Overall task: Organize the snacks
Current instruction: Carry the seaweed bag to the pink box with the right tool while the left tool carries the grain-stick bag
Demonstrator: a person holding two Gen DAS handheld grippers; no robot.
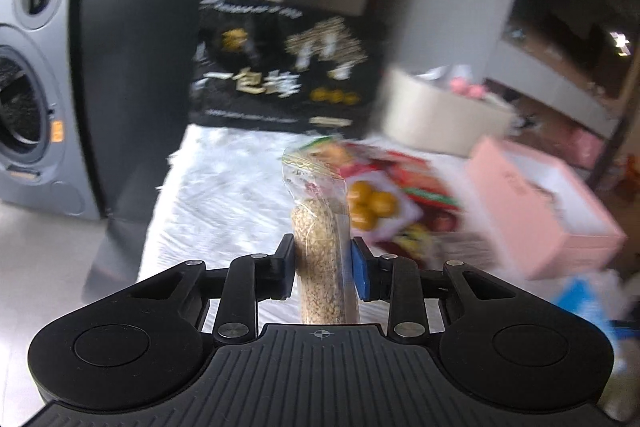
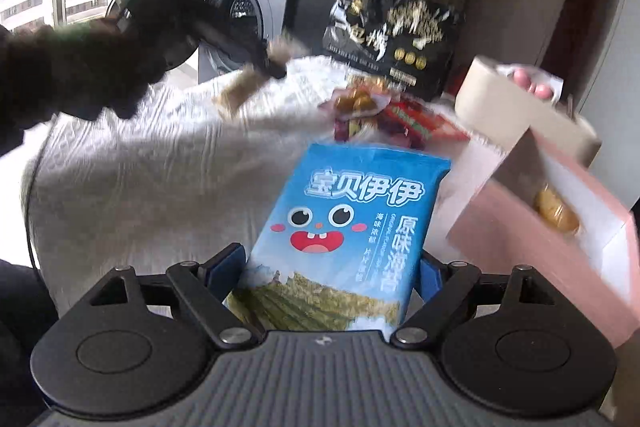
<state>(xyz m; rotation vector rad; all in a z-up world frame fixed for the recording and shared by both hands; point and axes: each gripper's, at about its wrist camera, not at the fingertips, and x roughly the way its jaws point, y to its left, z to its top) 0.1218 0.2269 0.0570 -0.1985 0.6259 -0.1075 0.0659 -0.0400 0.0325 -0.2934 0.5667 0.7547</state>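
Mid-carry, both hands loaded; left gripper (image 1: 322,267) clamped on a clear sesame bar pack (image 1: 320,247), held upright above the white cloth (image 1: 224,179); right gripper (image 2: 332,275) closed on a blue seaweed packet (image 2: 348,227), lifted near the open pink box (image 2: 560,227); box already holds a yellow snack (image 2: 556,215); black bag (image 1: 284,67) stands behind; next move likely calls for lowering each pack into the box, then opening the fingers.

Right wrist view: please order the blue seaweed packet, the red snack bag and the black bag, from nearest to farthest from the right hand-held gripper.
1. Blue seaweed packet: held between the fingers of the right hand-held gripper.
2. Red snack bag: beyond the packet, lying on the white cloth.
3. Black bag: standing at the back.
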